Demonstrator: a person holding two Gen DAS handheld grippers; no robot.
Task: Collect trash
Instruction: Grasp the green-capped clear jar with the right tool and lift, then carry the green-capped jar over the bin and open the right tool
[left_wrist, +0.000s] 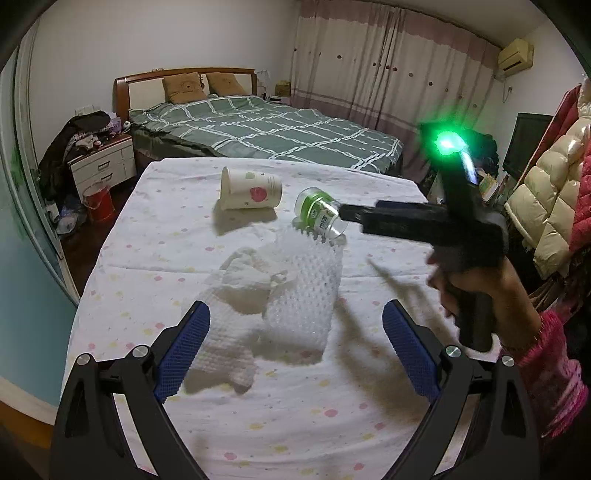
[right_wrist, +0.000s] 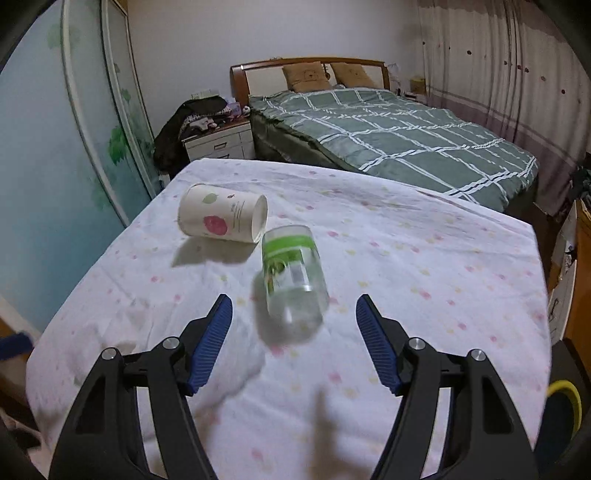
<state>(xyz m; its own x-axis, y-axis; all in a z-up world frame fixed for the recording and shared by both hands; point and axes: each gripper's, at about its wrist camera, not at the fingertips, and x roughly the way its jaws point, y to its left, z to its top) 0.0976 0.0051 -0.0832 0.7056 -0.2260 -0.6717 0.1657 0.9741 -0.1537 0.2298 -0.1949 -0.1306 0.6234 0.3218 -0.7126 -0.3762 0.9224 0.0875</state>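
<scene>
Centre right hand-held gripper (right_wrist: 293, 321), jaws wide and empty, around clear jar (right_wrist: 293, 277) ahead; then squeeze mid-body, avoiding paper cup (right_wrist: 223, 218) beyond.

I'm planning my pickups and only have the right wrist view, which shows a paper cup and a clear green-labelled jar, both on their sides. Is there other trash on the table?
Observer: Yes. A white foam mesh sleeve lies right next to the jar, on the camera's side of it.
Operator: Anything else?
Observer: A crumpled paper towel lies against the sleeve's left side.
Operator: Is the left gripper holding anything?
Observer: No. The left gripper is open and empty, over the paper towel and sleeve.
</scene>
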